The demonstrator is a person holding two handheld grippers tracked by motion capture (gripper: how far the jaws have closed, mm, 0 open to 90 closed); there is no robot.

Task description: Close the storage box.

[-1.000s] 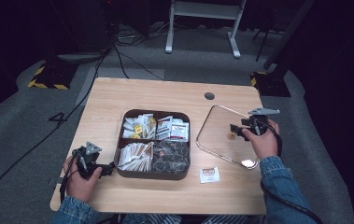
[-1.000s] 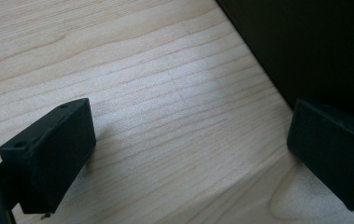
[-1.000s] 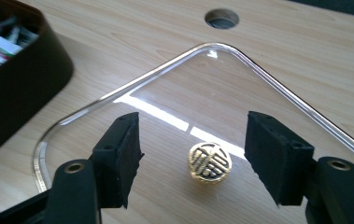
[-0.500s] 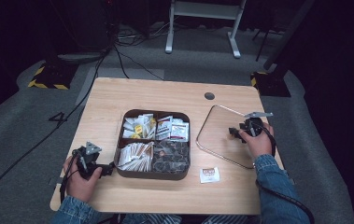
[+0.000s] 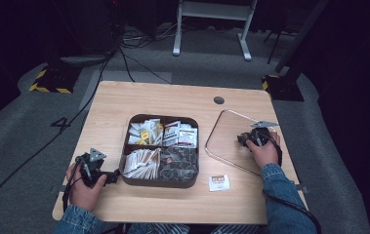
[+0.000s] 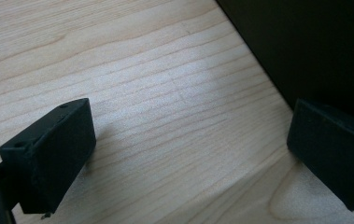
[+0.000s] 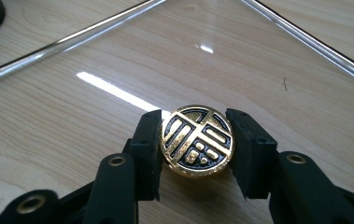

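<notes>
Now a round gold-and-black token (image 7: 197, 141) is gripped between the two jaws of the right claw (image 7: 196, 149), which have just been closing; the pads are pressed against its sides. The token is held low over the clear glass tray (image 5: 226, 131), which lies on the worktop (image 5: 173, 100) to the right of the brown divided box (image 5: 130, 176). By the look of it, the pick-up step is being finished: the token is caught but not yet lifted away. The left claw (image 6: 188, 154) is kept spread wide and empty, resting on the worktop just left of the box, one jaw close to the box's dark wall. Next, the token probably has to be raised clear of the tray's rim and carried leftward to the box, where packets are sorted into compartments. A firm grip is called for, since the smooth, rounded sides could slip.
</notes>
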